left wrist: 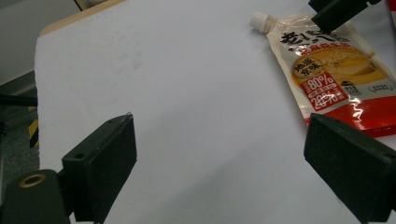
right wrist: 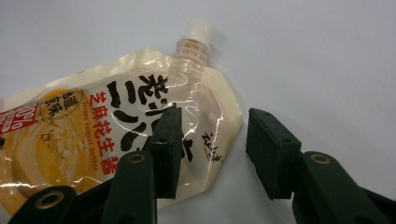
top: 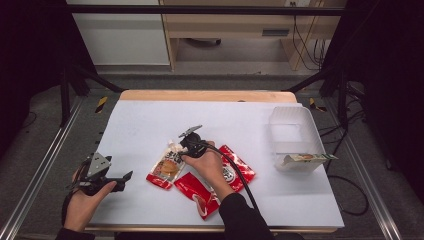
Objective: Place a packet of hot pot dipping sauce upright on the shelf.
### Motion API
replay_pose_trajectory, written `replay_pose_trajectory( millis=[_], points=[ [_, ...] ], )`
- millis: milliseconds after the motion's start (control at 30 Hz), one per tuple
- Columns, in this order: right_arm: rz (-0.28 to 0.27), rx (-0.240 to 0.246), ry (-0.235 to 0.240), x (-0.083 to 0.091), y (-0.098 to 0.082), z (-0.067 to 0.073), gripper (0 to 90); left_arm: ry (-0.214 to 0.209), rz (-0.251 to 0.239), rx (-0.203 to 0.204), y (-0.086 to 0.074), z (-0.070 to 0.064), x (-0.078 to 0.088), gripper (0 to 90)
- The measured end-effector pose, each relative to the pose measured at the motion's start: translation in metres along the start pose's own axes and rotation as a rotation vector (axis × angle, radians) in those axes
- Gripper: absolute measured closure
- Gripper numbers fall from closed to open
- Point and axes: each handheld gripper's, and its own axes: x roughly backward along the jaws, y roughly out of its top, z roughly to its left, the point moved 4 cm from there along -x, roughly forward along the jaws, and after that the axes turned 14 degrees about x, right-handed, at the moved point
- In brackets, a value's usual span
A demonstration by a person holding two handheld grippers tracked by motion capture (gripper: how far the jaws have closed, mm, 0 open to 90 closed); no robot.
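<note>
Left claw [top: 125,176] is held released above bare worktop [top: 150,120], well left of the pouch. Right claw [right wrist: 212,154] is half released astride the upper corner of the spouted pouch [right wrist: 116,140], mid-worktop; pads not yet pressing. Risk judged: only thin film edge is caught, so the pouch may slip or fold. White paper covers the worktop; red packets [top: 200,192] lie beside, clear tub [top: 295,135] far right, dark floor around.

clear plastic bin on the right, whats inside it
One flat packet lies at the near end of the clear plastic bin, one end poking over the rim. The rest of the floor looks bare through the walls; anything under the packet is covered.
</note>
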Motion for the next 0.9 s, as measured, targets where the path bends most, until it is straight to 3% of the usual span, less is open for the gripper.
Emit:
replay_pose_trajectory(
  millis=[467,767,900],
  points=[
    [0.023,0.001,0.020,0.001,-0.002,0.006,66.4,-0.003,0.007,-0.012,0.000,-0.001,-0.001,9.9],
    [0.033,0.017,0.035,0.002,-0.001,0.012,86.8,-0.008,0.015,-0.024,0.000,-0.004,-0.002,10.2],
    [0.007,0.037,0.028,0.007,0.003,0.012,88.8,-0.008,0.018,-0.024,0.000,-0.003,-0.002,10.3]
  ],
)
